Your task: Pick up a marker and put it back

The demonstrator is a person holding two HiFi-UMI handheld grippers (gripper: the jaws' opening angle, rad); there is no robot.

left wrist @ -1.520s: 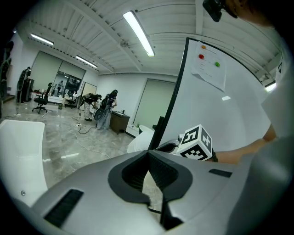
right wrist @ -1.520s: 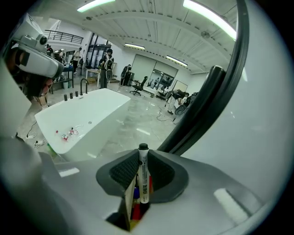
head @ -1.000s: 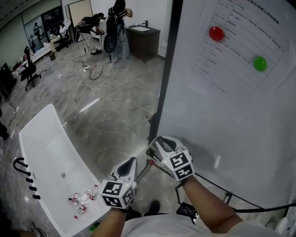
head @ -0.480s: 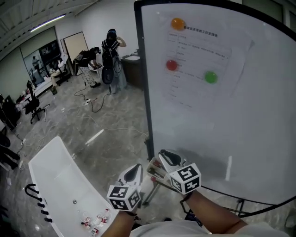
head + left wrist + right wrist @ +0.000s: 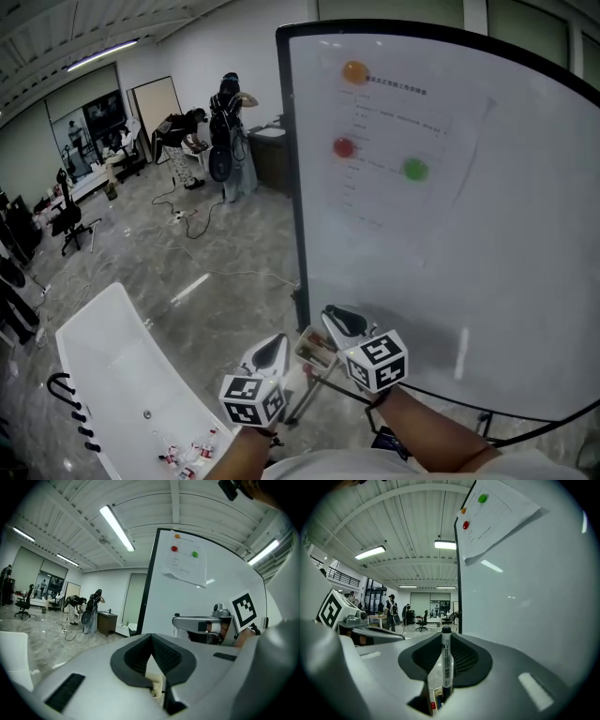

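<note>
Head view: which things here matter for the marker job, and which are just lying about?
For the job:
- marker, clamped in the right gripper
- marker box by the whiteboard

Just lying about:
- white tub
- paper sheet on the board
- floor cables

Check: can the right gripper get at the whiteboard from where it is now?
Probably yes. The right gripper, shut on the marker, sits close beside the whiteboard, and nothing shows between them.

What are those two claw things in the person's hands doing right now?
Left gripper: fingers closed, nothing between them.
Right gripper: fingers closed on a marker.
</note>
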